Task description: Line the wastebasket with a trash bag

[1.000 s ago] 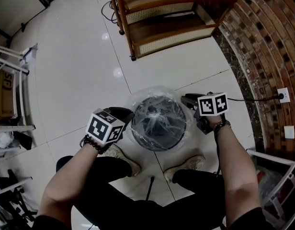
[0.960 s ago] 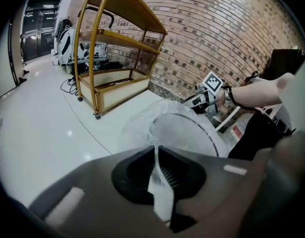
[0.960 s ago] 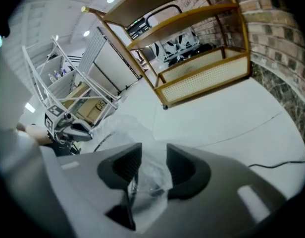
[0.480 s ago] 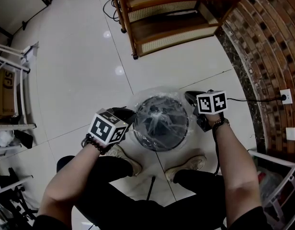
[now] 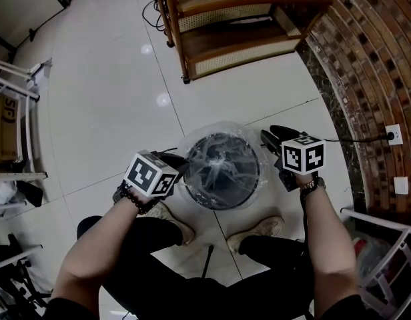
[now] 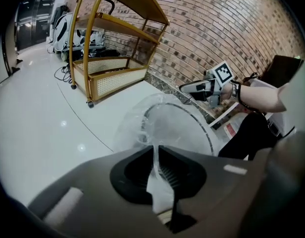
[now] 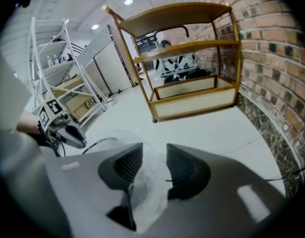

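Observation:
A round black wastebasket [image 5: 255, 179] stands on the white floor between my two grippers. A clear trash bag [image 5: 193, 141] is draped over its mouth and sags inside. My left gripper [image 5: 181, 160] is at the rim's left side. In the left gripper view it [image 6: 156, 151] is shut on a thin fold of the bag film [image 6: 137, 128], in front of the wastebasket rim [image 6: 193, 121]. My right gripper [image 5: 267, 137] is at the rim's right side. Its jaws [image 7: 154, 153] are opening; loose bag film [image 7: 146, 185] lies between them, not pinched.
A wooden shelf cart with rattan sides [image 5: 225, 25] stands beyond the basket. A curved brick wall [image 5: 372, 65] with a socket [image 5: 394, 133] and cable runs on the right. White metal racks [image 5: 19, 112] stand at the left. The person's shoes [image 5: 172, 220] rest just below the basket.
The right gripper has lifted a little and shifted rightward from the rim, and its jaws have come apart. The left gripper keeps its hold at the left rim.

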Tool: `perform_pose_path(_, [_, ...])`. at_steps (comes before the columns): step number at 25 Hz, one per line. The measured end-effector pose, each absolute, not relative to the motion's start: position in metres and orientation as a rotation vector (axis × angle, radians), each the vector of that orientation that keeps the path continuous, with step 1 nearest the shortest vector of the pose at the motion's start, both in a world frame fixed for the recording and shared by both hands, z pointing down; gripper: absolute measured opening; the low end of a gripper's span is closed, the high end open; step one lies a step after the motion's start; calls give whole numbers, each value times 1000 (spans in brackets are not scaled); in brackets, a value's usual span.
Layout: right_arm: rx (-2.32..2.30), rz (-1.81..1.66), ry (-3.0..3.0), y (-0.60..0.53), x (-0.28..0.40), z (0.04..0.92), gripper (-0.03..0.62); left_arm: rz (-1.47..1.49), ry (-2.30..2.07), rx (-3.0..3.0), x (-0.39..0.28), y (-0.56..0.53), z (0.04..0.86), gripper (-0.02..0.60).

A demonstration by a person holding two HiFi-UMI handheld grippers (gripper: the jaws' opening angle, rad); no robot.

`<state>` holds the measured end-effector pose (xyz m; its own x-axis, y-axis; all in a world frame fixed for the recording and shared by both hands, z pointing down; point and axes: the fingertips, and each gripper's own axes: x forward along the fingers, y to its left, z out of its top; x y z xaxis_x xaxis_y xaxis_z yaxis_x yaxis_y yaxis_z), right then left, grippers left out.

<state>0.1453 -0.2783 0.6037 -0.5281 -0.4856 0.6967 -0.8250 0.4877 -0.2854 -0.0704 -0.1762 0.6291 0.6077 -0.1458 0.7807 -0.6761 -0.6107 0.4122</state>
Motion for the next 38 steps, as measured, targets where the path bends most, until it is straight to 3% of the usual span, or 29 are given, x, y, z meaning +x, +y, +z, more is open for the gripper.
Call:
perform_pose_path(3, [1005, 801, -2192, -242, 134, 597, 143, 925, -599, 2082, -67, -171, 631, 35])
perform_pose_path(7, [951, 811, -2070, -190, 122, 621, 202, 915, -564, 2068, -61, -169, 632, 72])
perform_pose_path(23, [1027, 908, -1880, -167, 128, 680, 201, 991, -605, 2083, -62, -177, 640, 109])
perform_pose_path(33, [1133, 862, -1922, -178, 140, 638, 201, 1065, -625, 2087, -70, -177, 642, 109])
perform_pose_path(38, [1093, 933, -1860, -153, 132, 659, 201, 1090, -602, 2090, -66, -171, 644, 109])
